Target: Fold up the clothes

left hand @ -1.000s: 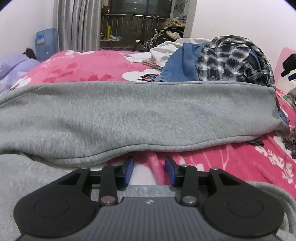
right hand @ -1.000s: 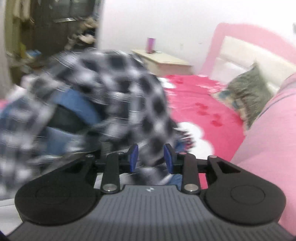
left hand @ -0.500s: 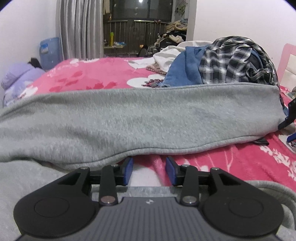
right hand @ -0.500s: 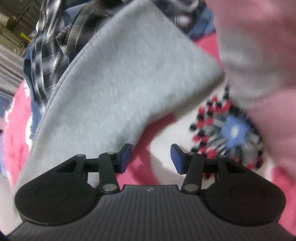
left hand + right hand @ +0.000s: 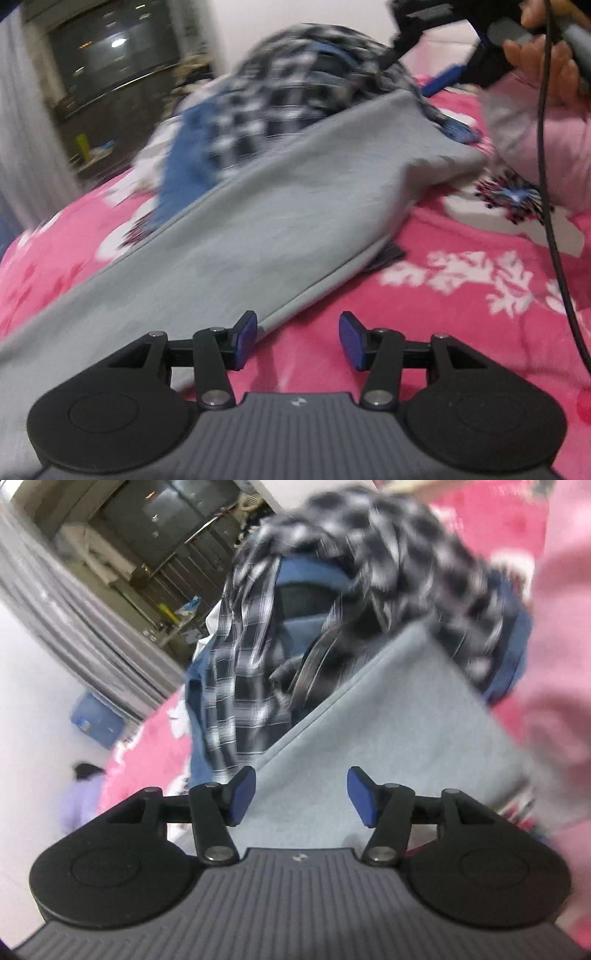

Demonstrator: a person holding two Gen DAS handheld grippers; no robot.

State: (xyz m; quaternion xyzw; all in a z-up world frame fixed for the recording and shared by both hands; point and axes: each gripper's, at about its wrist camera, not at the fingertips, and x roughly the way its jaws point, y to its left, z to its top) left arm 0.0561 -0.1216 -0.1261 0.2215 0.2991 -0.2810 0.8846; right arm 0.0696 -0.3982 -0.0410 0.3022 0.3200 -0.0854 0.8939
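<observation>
The grey sweatshirt (image 5: 280, 206) lies as a long folded band across the pink floral bedspread (image 5: 461, 295), its far end against the heap of plaid shirt (image 5: 243, 686) and blue garments (image 5: 184, 177) behind it. Half a second ago our left gripper (image 5: 297, 339) sat low with its jaws fairly narrow just under the band's near edge; now they are spread wide and hold nothing, with the hem just beside the left pad. Our right gripper (image 5: 301, 794), which was at the sweatshirt's end corner over the bedspread, now hangs above the grey cloth, also spread wide and empty. We judge that both ends have been let go, so this fold lies set and either another fold or the next garment follows.
</observation>
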